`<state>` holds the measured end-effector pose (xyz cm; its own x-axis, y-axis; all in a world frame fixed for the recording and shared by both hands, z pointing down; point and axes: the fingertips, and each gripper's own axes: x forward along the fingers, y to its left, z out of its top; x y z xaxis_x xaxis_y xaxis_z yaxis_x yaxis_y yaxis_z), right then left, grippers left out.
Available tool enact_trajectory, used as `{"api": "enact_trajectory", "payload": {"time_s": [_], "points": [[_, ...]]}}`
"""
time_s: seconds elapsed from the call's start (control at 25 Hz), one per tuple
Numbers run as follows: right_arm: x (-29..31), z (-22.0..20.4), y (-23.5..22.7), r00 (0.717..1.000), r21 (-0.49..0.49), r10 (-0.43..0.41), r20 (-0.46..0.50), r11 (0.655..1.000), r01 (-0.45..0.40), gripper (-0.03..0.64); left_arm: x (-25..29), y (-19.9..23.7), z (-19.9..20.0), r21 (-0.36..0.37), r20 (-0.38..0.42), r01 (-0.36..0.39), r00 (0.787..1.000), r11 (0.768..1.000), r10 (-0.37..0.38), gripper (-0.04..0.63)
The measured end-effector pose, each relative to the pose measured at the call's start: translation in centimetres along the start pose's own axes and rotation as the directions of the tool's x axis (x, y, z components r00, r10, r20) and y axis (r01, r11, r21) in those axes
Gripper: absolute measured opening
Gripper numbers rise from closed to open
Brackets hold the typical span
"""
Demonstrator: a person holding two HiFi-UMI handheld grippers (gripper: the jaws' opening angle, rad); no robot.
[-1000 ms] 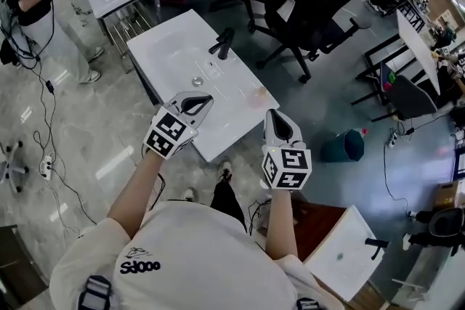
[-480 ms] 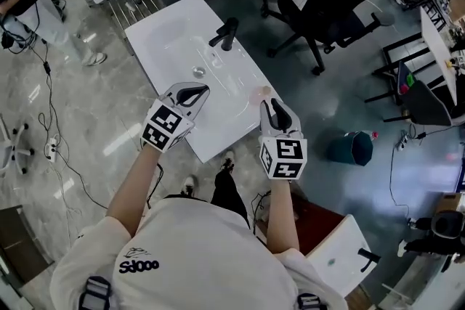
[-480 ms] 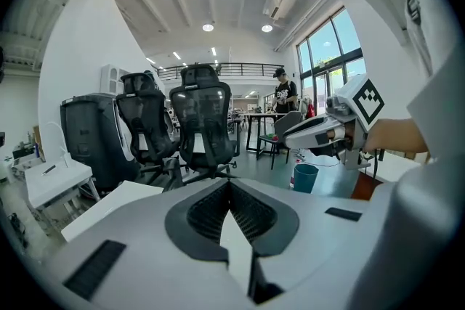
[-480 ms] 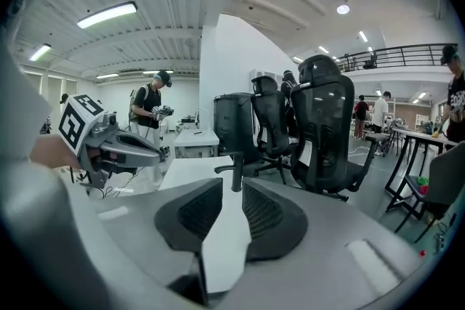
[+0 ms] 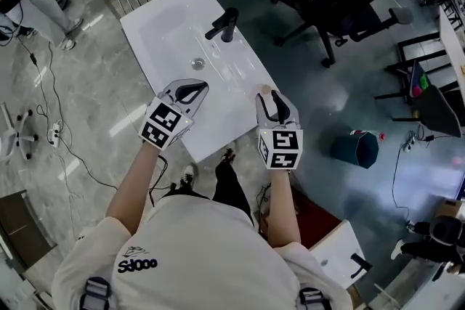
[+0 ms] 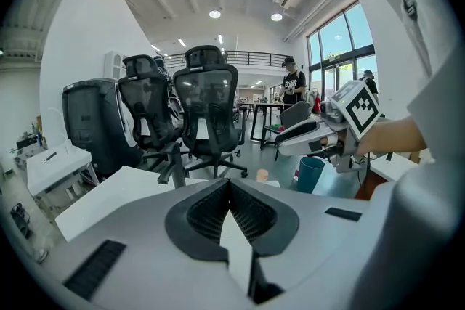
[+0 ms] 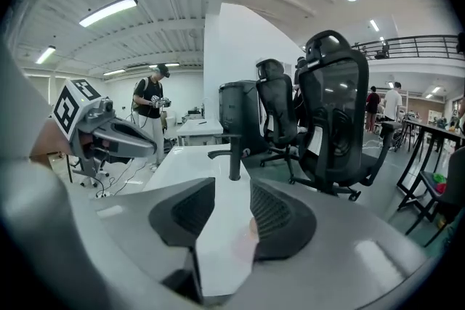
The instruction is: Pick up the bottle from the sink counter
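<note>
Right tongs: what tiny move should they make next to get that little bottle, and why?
Probably ease the right tongs slightly forward and sideways to centre the bottle, then close. Their jaws are opening, and the small pinkish bottle shows low in the gap, close beside one pad and not gripped. It stands near the edge of the white sink counter.
</note>
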<state>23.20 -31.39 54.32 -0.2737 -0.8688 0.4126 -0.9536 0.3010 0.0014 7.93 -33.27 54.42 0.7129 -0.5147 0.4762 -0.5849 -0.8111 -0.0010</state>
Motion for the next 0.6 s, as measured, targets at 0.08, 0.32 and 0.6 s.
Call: {"api": "enact_trajectory", "payload": {"time_s": [0.08, 0.32, 0.6], "points": [[1.1, -1.1, -0.8, 1.0, 0.002, 0.012, -0.023, 1.0, -0.012, 0.167, 0.5, 0.6, -0.5, -0.013, -0.017, -0.021, 1.0, 1.0, 0.021, 0.006], [4.6, -4.0, -2.8, 0.995, 0.023, 0.044, -0.086, 0.999, -0.043, 0.2, 2.0, 1.9, -2.0, -0.061, -0.063, -0.06, 0.996, 0.996, 0.056, 0.006], [7.2, -6.9, -4.2, 0.989, 0.015, 0.058, -0.135, 0.998, -0.057, 0.209, 3.4, 2.4, -3.6, -0.102, -0.102, -0.071, 0.993, 0.992, 0.061, 0.006]]}}
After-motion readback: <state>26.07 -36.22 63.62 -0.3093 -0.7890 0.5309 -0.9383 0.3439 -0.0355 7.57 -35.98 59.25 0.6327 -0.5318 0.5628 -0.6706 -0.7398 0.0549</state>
